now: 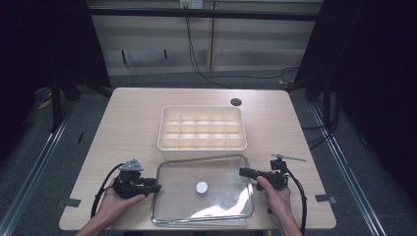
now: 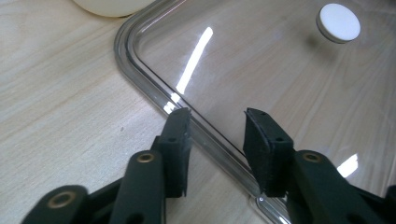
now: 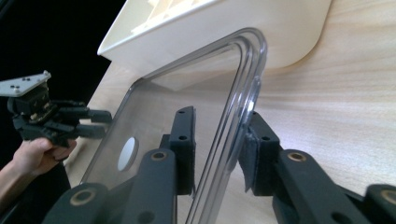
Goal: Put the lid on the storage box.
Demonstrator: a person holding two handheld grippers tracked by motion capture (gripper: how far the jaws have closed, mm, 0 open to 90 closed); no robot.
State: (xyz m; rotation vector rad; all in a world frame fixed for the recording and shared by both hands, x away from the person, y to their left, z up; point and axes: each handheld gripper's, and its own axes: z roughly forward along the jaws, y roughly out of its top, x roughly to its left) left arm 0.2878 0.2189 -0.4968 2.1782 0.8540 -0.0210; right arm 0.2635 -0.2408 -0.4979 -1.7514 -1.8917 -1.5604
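Both grippers, left [image 1: 156,187] and right [image 1: 243,172], hold open fingers astride opposite edges of the clear lid [image 1: 221,189], lying flat on the table [image 1: 133,123] before the compartment box [image 1: 169,145]; covering seemingly remains undone.

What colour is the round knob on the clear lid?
White knob, clearest in the left gripper view.

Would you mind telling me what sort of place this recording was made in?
Probably a lab or studio bay set up for recording handling tasks, not a home. A lone wooden table stands on grey carpet between dark curtains, cables trail along the back wall, and a person holds the left gripper and right gripper.
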